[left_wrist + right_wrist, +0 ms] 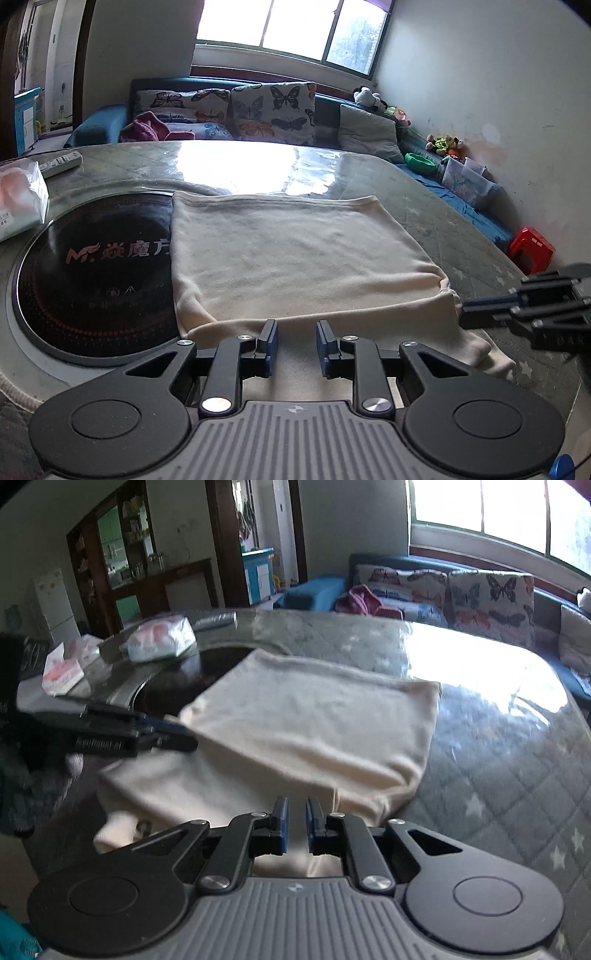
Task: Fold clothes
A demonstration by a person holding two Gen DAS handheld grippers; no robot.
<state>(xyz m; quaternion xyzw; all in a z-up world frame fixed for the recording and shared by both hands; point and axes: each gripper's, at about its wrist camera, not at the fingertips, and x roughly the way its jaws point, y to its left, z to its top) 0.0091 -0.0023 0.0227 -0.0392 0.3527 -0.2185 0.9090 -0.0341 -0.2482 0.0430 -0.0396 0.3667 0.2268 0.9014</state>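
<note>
A cream garment [295,258] lies flat on the table, folded into a rough rectangle with a lower layer sticking out toward me. In the right wrist view the same cream garment [314,731] spreads from the near edge to mid-table. My left gripper [296,332] stands open just above the garment's near edge, nothing between its fingers. My right gripper [296,808] is open with a narrower gap, over the near fold, also gripping nothing. Each gripper shows in the other's view: the right gripper [517,310] at the garment's right corner, the left gripper [159,734] at its left edge.
The glass-topped table [461,236] holds a round black induction plate [92,280], partly covered by the garment. A tissue pack [18,199] and a remote [61,162] lie at the far left. Behind stands a sofa with butterfly cushions [273,110]; a red stool [532,247] sits at right.
</note>
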